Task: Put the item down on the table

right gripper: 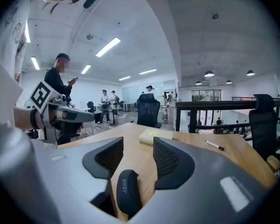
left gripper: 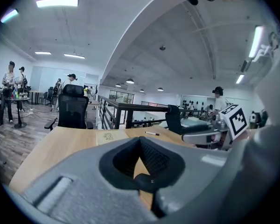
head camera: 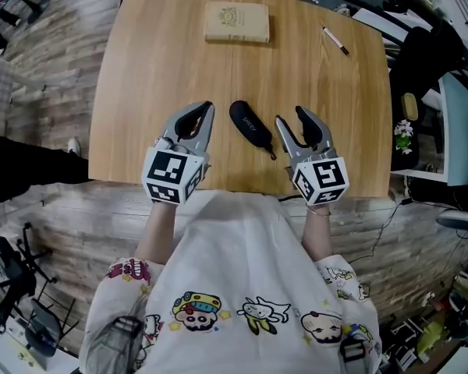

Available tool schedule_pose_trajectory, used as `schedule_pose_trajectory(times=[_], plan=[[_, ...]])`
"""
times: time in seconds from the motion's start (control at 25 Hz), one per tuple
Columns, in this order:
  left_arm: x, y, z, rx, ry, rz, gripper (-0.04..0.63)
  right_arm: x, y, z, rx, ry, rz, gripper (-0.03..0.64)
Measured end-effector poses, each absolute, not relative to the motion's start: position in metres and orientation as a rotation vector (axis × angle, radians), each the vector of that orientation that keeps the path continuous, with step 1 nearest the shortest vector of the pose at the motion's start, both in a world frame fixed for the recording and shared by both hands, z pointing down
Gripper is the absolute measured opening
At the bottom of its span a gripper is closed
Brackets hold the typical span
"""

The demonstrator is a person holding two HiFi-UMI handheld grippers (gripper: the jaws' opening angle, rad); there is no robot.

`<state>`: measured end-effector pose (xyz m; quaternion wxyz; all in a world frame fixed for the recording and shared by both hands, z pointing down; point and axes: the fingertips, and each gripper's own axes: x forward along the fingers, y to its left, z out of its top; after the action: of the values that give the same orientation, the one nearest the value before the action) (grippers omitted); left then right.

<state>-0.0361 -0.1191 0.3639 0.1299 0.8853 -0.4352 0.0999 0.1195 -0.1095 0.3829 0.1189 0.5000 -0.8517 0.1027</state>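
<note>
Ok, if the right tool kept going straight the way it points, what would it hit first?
Probably the beige notebook farther ahead, framed between the open jaws of the right tool. The black case lies low beside the tool, apparently off that line, though depth is unclear.

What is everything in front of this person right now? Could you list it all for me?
table: one, light wood, fills the middle of the head view
notebook: one, tan, lying flat at the table's far edge
pen: one, white with dark ends, far right part of the table
case: one, black, oblong, lying on the table between the two grippers
office chairs: at least two, black, beyond the table
shirt: one, white with cartoon prints, worn by the person
left gripper: one, grey, jaws together, left of the case
right gripper: one, grey, jaws apart, right of the case
</note>
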Motion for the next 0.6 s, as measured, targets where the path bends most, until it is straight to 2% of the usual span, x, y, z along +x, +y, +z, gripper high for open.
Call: schedule_pose_trajectory(times=[0.24, 0.6], plan=[[-0.034, -0.119, 0.349, 2.589, -1.266, 0.254, 0.0, 0.137, -0.108, 0.351, 1.58, -2.544, 0.288, 0.126], [-0.028, -0.121, 0.348, 2.587, -1.248, 0.241, 0.0, 0.145, -0.114, 0.34, 1.606, -2.561, 0.269, 0.06]])
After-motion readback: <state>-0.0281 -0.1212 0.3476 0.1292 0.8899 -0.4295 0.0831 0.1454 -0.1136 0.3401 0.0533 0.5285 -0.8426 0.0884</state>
